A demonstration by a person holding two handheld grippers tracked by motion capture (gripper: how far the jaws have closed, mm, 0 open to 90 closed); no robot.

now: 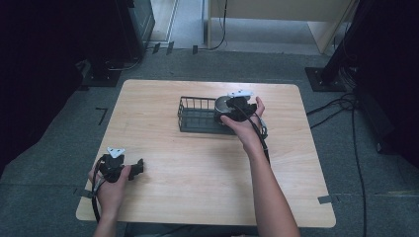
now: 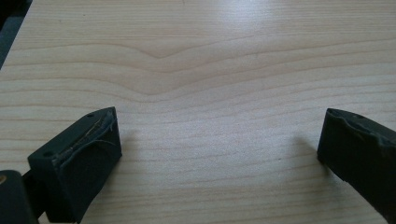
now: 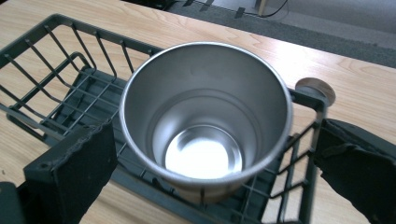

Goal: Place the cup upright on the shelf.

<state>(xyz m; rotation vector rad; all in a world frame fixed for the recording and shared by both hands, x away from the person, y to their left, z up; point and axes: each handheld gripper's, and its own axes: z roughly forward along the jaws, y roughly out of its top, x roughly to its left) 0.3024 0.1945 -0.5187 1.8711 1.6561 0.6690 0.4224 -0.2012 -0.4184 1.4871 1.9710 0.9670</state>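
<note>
The steel cup is a plain, unpainted tumbler, brushed grey on the inside with a thin rolled lip and a flat bottom that throws back a bright white glare. Its walls narrow slightly toward the base. It stands upright, mouth up, inside the wire basket, at the basket's 3 o'clock end in the high view, close against the end wall. The basket is dark green-grey, with thin upright bars under a rounded rim and a gridded floor; it sits on the desk a little past centre, toward 12 o'clock.

The right claw hangs over the cup with its jaws spread wide, one black pad on either side of the cup's rim and neither pressing it. The right hand grips the claw's body just beside the basket.

The left claw rests near the desk's 7 o'clock corner, well apart from the basket, jaws spread with bare wood grain between them.
</note>
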